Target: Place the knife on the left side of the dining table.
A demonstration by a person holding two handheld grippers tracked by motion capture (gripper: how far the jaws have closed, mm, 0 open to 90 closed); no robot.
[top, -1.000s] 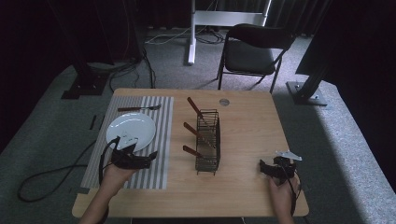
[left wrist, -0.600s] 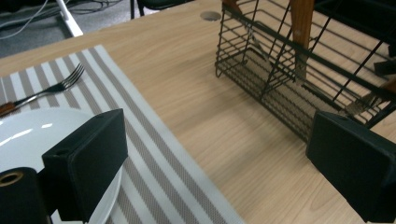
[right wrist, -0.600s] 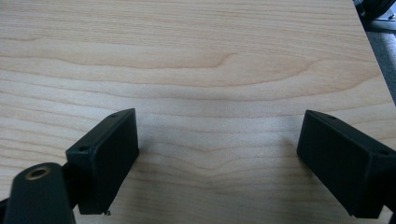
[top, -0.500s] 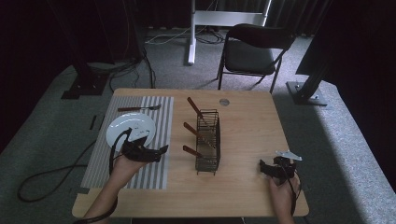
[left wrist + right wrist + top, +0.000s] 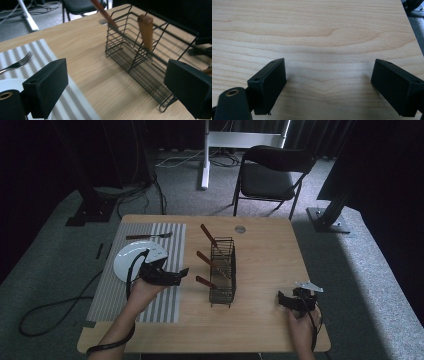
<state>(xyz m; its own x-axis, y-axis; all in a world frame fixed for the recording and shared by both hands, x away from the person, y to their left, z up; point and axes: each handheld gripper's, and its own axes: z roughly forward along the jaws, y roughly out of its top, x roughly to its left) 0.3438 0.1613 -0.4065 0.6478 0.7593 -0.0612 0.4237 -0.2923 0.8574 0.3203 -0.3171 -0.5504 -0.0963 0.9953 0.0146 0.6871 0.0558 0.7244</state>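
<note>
left gripper [image 5: 182,271] nearer wire rack [image 5: 223,270], holding perhaps three wooden-handled utensils [image 5: 209,235]

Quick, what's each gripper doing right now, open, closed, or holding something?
Left gripper: open, empty, aimed at the wire rack.
Right gripper: open, empty, over the bare table.

You will find no readable text, label, brand, number or sign on anything on the table.

The left gripper [image 5: 117,87], jaws wide apart, points at the wire rack [image 5: 150,57] holding wooden-handled utensils [image 5: 146,31], a fork [image 5: 17,63] lying left of it.
</note>
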